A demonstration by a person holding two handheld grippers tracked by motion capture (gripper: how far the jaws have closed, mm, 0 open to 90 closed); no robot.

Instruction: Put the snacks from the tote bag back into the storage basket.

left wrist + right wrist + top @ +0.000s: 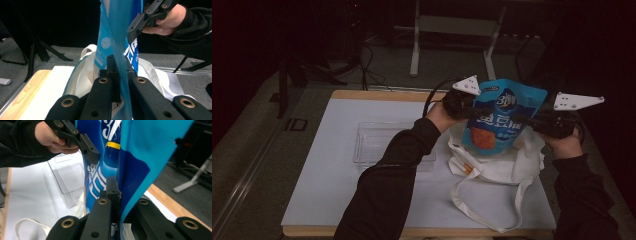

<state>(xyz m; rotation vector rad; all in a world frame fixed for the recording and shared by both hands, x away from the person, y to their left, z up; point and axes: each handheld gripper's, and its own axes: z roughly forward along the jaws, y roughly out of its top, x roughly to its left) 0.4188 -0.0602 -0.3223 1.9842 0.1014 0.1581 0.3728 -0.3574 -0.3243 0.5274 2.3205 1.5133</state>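
Note:
A blue snack pouch [504, 112] with an orange panel hangs upright above a white tote bag [497, 167]. My left gripper [472, 111] is shut on the pouch's left edge and my right gripper [532, 120] is shut on its right edge. In the left gripper view the jaws [120, 65] pinch the thin blue edge of the pouch [112, 30], with the tote bag [82, 75] below. In the right gripper view the jaws [117, 187] clamp the pouch [150, 150], and the left gripper [87, 150] grips its far side.
A clear plastic tray [377, 142] sits on the white mat [327, 175] left of the bag, under the left forearm. The tote's strap loops toward the table's front edge [492, 220]. Table legs and cables stand on the dark floor behind.

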